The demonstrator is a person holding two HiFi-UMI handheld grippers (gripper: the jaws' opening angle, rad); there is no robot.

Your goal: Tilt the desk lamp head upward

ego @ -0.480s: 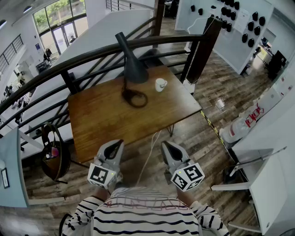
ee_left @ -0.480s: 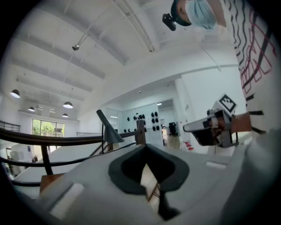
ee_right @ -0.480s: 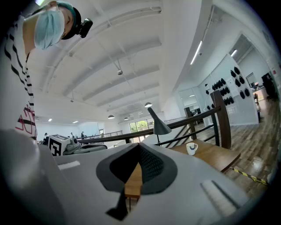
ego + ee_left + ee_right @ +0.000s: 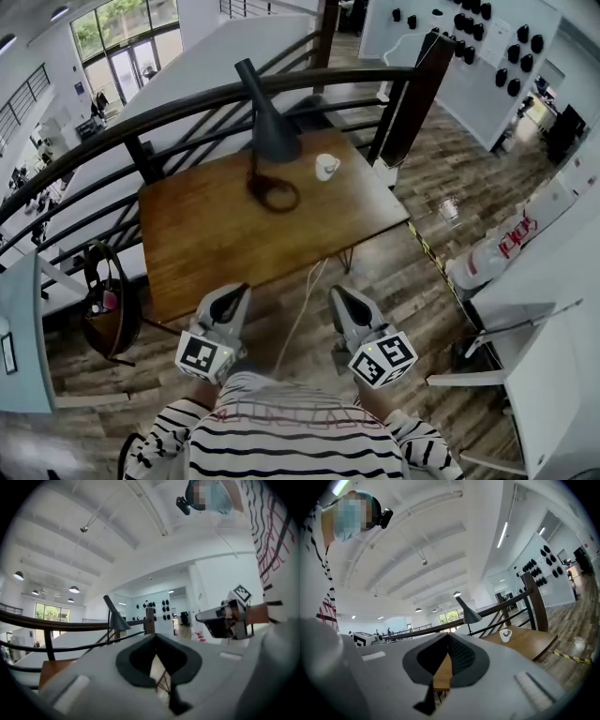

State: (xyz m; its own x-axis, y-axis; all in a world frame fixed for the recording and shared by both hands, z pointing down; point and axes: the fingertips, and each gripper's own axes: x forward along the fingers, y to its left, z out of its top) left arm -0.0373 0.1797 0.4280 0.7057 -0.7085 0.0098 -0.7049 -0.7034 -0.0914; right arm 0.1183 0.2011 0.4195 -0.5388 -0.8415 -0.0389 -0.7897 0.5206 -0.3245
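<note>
Task not started. Lamp head (image 4: 272,136) untouched, angled down, well ahead of left hand-held gripper (image 4: 234,295) and right hand-held gripper (image 4: 339,298). Both closed, empty, short of desk (image 4: 216,239). Reach, grip, tilt all remain.

Interior evenly bright with daylight; principal source the glazed windows (image 4: 122,42) at the head view's upper left; supplemented by round ceiling lights (image 4: 74,589) and a strip fitting (image 4: 502,534); shadows weak and diffuse; mild sheen on the table (image 4: 234,244); pale reflection on the wood floor (image 4: 469,169). Head view sharp at centre, lines bowed toward the edges. Both gripper views strongly fisheyed, corners vignetted black; left gripper (image 4: 156,641) and right gripper (image 4: 449,641), close to the lens, soft and out of focus; background acceptably sharp.
</note>
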